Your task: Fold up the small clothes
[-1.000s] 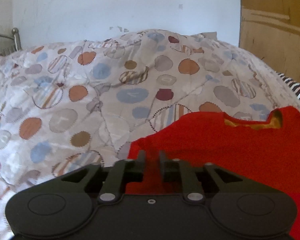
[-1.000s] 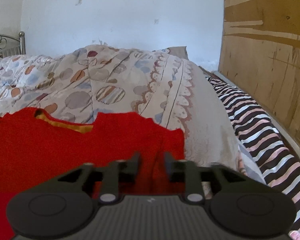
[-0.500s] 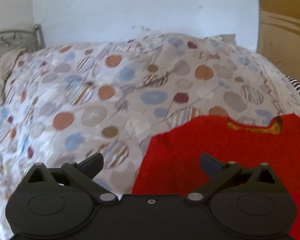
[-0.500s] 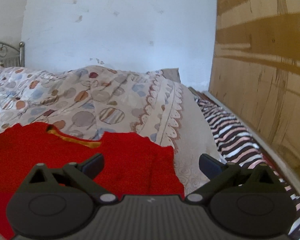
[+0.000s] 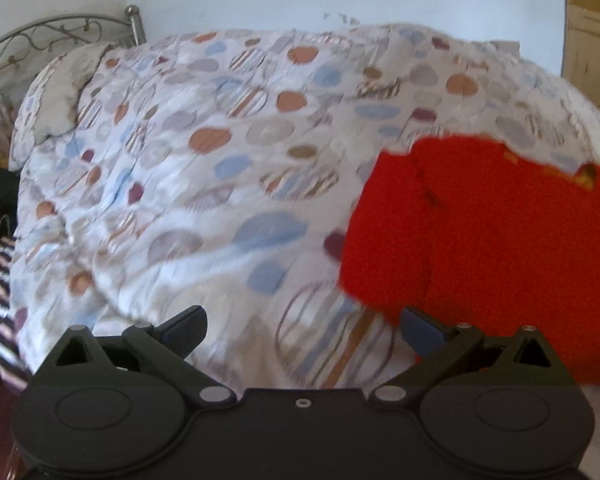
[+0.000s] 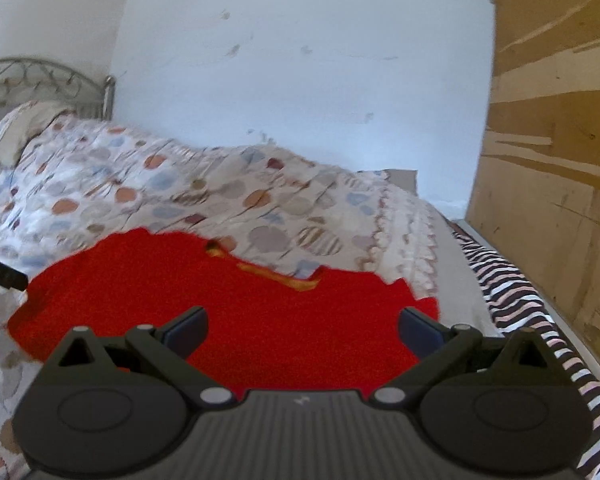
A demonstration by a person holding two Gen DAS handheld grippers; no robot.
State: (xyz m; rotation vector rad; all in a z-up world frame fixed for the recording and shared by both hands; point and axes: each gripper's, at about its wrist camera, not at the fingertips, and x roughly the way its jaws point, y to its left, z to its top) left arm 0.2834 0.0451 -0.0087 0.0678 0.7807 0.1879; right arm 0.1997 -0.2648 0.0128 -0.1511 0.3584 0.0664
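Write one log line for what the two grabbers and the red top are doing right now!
left gripper: open, empty | right gripper: open, empty | red top: lying loose on spotted quilt | jaws just opened

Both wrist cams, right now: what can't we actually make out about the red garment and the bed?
- Red garment, left wrist view: right side cut off by the frame edge; near hem hidden behind the left gripper body.
- Red garment, right wrist view: near edge hidden behind the right gripper; fold count unreadable.
- Quilt: motion blur smears the pattern near the camera.
- Dark object, left edge of the right wrist view: cut off, unidentifiable.
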